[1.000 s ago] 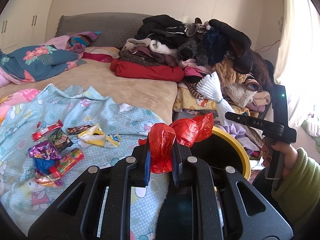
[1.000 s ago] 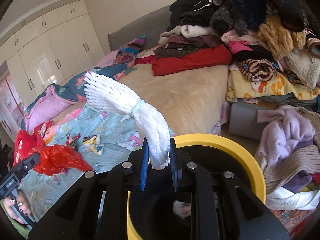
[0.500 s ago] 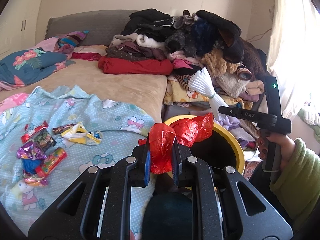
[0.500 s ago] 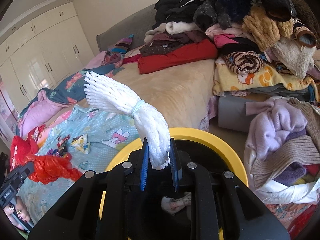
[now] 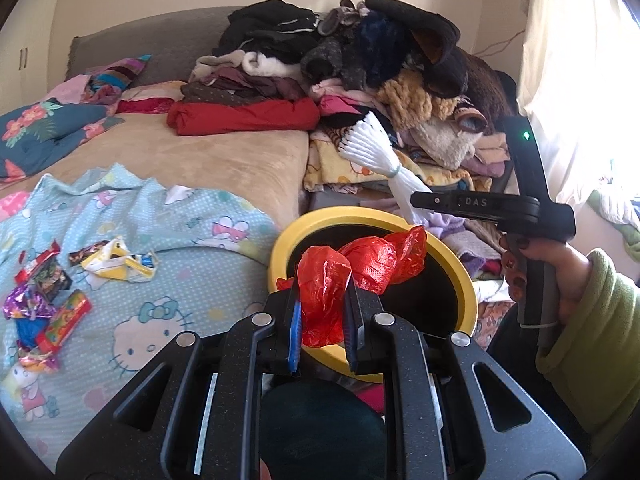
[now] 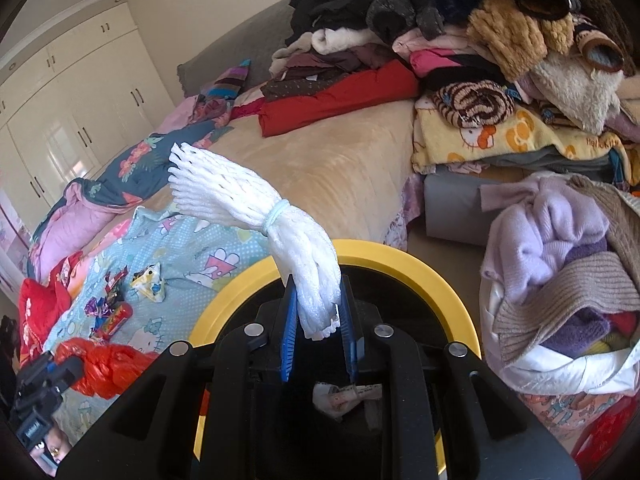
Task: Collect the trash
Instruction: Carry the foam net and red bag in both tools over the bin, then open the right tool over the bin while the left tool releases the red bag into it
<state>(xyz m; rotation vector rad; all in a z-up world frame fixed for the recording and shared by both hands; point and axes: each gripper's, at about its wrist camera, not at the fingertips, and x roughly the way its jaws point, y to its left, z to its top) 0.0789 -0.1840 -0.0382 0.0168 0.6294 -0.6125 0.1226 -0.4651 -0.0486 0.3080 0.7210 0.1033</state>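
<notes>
Left wrist view, "DAS" on right tongs [image 5: 418, 200] gripping foam net [image 5: 370, 148], left tongs [image 5: 322, 320] gripping red bag [image 5: 360, 260].

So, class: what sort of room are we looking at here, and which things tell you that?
Most likely a bedroom in a home. A bed with a cartoon-print sheet fills the view, a heap of clothes is piled at its far end, and built-in wardrobes line the wall.

the plastic bag [image 5: 324, 300] sits between the left jaws, above the bin's [image 5: 280, 252] near rim. left of those jaws, wrappers [image 5: 44, 300] lie on the bed [image 5: 224, 160]. the foam net [image 6: 312, 292] sits between the right jaws, over the bin; beyond them, a clothes pile [image 6: 460, 40].
</notes>
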